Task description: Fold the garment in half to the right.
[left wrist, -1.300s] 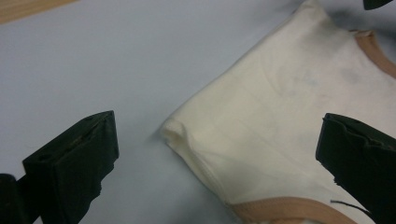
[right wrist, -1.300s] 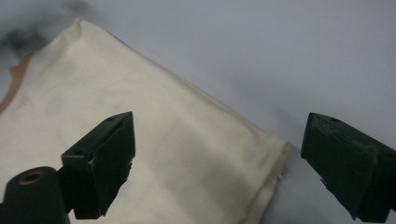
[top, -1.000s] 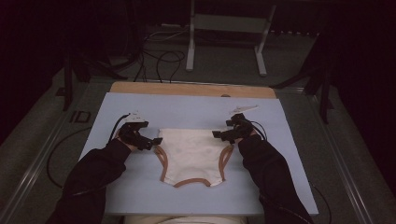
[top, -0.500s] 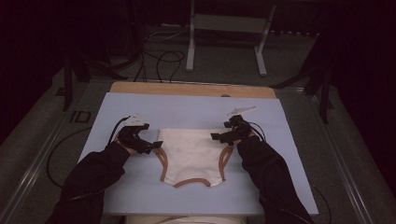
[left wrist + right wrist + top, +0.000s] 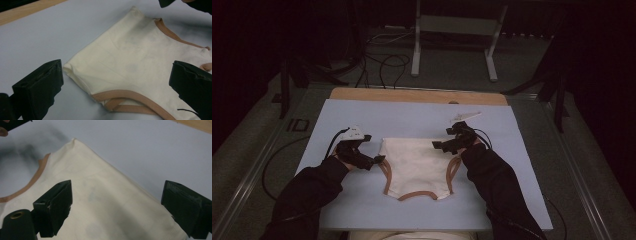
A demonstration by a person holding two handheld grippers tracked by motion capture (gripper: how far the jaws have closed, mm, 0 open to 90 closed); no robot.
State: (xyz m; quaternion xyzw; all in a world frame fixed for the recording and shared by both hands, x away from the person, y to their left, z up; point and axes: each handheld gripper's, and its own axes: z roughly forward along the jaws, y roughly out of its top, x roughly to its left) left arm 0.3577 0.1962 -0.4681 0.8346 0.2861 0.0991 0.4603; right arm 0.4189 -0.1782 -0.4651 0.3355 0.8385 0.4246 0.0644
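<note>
A cream undergarment (image 5: 417,162) with tan trim lies flat on the light-blue mat (image 5: 522,165), its waist edge toward the far side. My left gripper (image 5: 379,159) is at its left upper corner. In the left gripper view, that gripper (image 5: 115,87) is open, with the garment's corner (image 5: 75,70) low between the jaws. My right gripper (image 5: 438,145) is at the right upper corner. In the right gripper view, the gripper (image 5: 120,207) is open over the cream cloth (image 5: 100,195). Neither holds anything.
The mat lies on a wooden board (image 5: 417,95) whose far edge shows. Behind the table a metal stand (image 5: 417,45) and cables (image 5: 382,65) rest on the dark floor. Both sleeves come in from the near edge.
Both grippers have shifted slightly at the garment's upper corners. The garment lies as before.
</note>
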